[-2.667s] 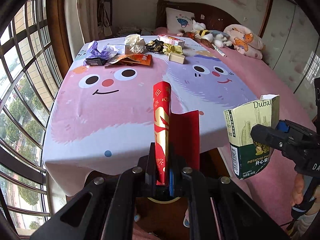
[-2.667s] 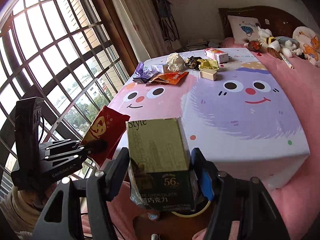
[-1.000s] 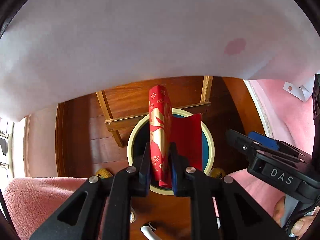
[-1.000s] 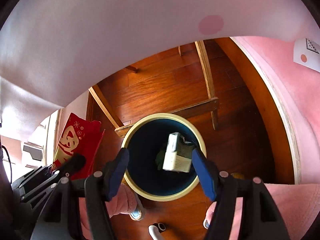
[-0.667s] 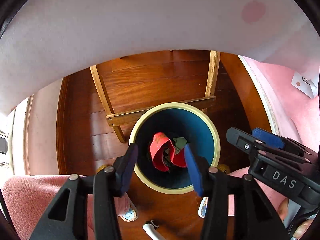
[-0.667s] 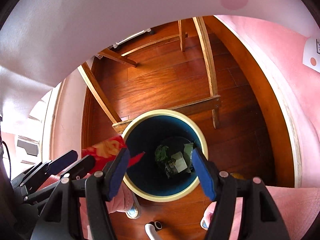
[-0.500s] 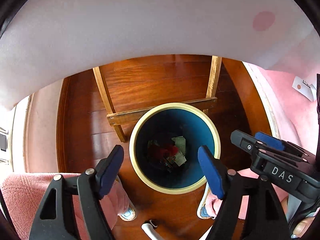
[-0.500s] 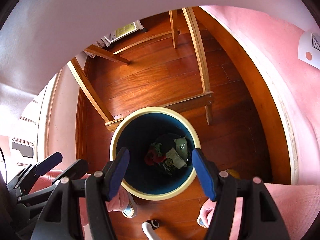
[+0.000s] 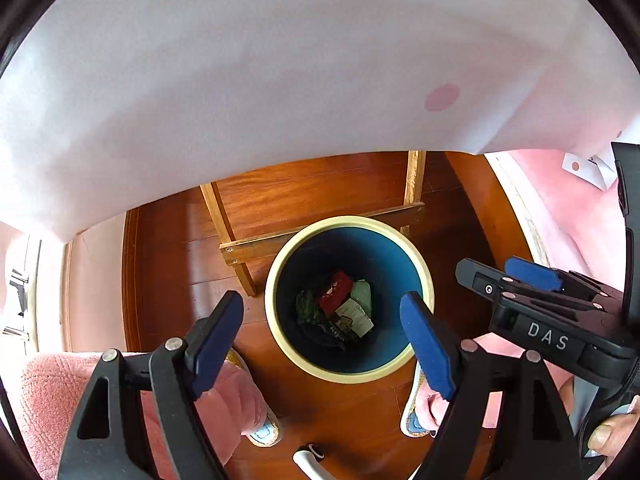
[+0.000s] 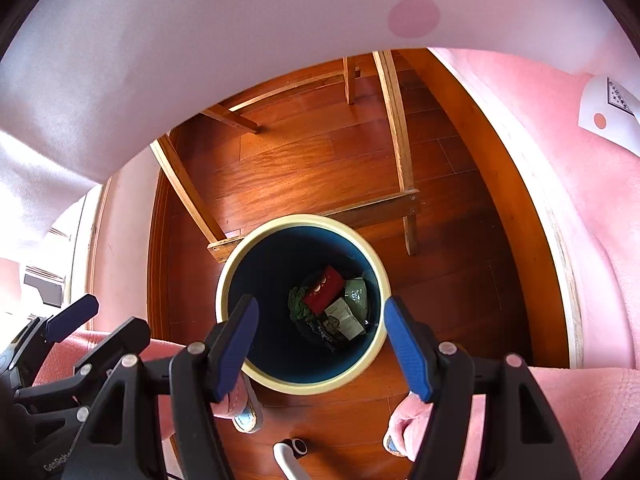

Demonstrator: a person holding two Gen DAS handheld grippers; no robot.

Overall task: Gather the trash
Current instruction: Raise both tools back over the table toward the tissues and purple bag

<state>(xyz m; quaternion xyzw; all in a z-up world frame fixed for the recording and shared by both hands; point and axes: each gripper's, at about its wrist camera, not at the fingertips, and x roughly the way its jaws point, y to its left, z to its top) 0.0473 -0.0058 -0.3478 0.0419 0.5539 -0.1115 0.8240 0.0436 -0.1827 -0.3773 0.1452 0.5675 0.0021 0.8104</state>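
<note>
Trash [image 9: 340, 308] lies at the bottom of one bin [image 9: 280, 332], below two grippers. Left gripper [image 9: 324, 328] is opening, jaws wide, nothing between them; right gripper [image 10: 316, 336] gapes empty. Judged risk: lifting toward twelve o'clock, either could snag the overhanging cloth [image 9: 280, 80]. Red packet [image 10: 324, 290]: one.

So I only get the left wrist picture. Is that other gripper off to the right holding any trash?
Observer: No. In its own wrist view the right gripper is open, with nothing between its blue pads; the trash bin shows through the gap.
Operator: Is there anything behind the bin that I can't see?
Observer: Yes, a second wooden crossbar farther back, under the tablecloth.
</note>
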